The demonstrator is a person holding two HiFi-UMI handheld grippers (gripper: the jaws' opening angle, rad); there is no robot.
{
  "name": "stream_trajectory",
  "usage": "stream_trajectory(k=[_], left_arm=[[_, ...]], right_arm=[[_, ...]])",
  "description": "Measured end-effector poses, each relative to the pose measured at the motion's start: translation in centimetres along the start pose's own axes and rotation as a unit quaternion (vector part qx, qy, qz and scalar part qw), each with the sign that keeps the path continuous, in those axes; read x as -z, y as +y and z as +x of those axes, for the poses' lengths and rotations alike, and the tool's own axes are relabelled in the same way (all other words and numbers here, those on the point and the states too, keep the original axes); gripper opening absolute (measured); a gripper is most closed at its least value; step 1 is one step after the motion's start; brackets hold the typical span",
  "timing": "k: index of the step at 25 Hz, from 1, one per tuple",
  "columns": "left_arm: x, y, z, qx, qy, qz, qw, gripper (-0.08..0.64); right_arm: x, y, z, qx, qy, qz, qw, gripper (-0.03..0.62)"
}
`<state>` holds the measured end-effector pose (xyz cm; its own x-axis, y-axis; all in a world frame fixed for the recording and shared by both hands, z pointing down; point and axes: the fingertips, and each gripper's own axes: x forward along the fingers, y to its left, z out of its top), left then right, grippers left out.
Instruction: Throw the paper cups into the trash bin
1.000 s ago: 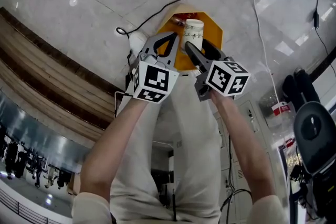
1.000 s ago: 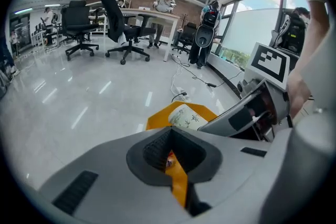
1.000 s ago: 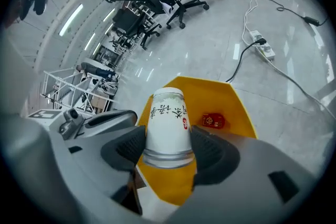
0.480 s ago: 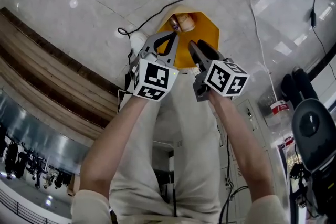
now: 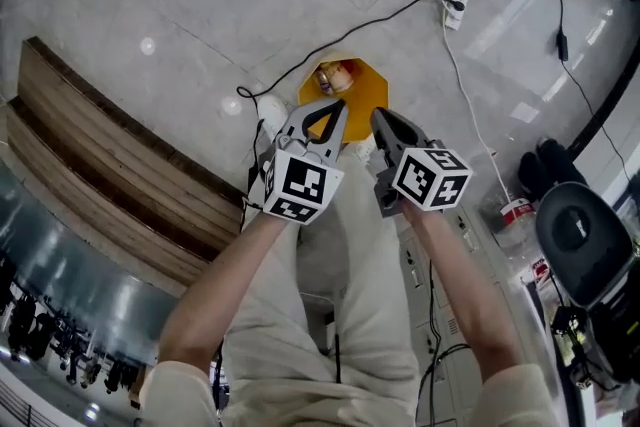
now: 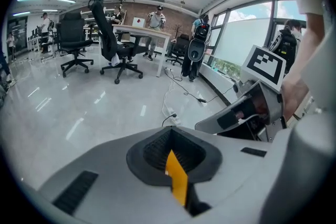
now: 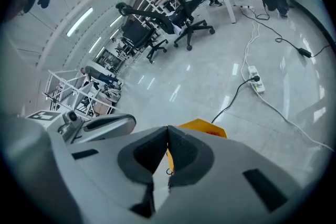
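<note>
With left tool [image 5: 342, 104] and right tool [image 5: 378, 113] pressed together, empty, I judge the white paper cup [image 5: 332, 75] in the yellow octagonal bin [image 5: 368, 96] light, crushable: pinch gently at the rim.

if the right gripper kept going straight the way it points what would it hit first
Probably the bin: its orange rim shows just beyond the right gripper, though depth is unclear.

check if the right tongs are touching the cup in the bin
Apart: the head view shows bare bin floor between the shut right tongs and the cup; the right gripper view shows nothing gripped.
</note>
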<state>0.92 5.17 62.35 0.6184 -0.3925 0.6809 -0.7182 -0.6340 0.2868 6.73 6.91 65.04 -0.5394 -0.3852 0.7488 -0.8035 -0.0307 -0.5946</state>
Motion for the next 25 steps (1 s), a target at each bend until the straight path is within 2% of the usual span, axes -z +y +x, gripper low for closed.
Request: stream_trajectory(k=[4, 9, 14, 19, 25], left_arm=[[-5.2, -2.2, -4.0, 0.004, -0.018, -0.001, 0.9998, 0.005], [-14.3, -5.3, -11.0, -0.009, -0.065, -0.023, 0.9976, 0.005], [-22.0, -8.7, -18.0, -0.012, -0.106, -0.018, 0.9942, 0.005], [-26.7, -11.8, -23.5, -0.016, -0.128, 0.002, 0.9916, 0.005], [-29.0, -15.9, -30.8, -0.024, -0.157, 0.019, 0.9871, 0.005]], right_arm=[[-3.4, 5.0, -4.6, -0.019, -0.017, -0.026, 0.999, 0.007], [-8.0, 11.4, -12.3, -0.047, -0.046, -0.067, 0.996, 0.006], [-11.5, 17.3, -19.9, -0.068, -0.077, -0.107, 0.989, 0.006], [-11.9, 22.3, -26.5, -0.083, -0.096, -0.139, 0.982, 0.006], [-9.3, 28.1, -33.4, -0.105, -0.111, -0.192, 0.969, 0.006]])
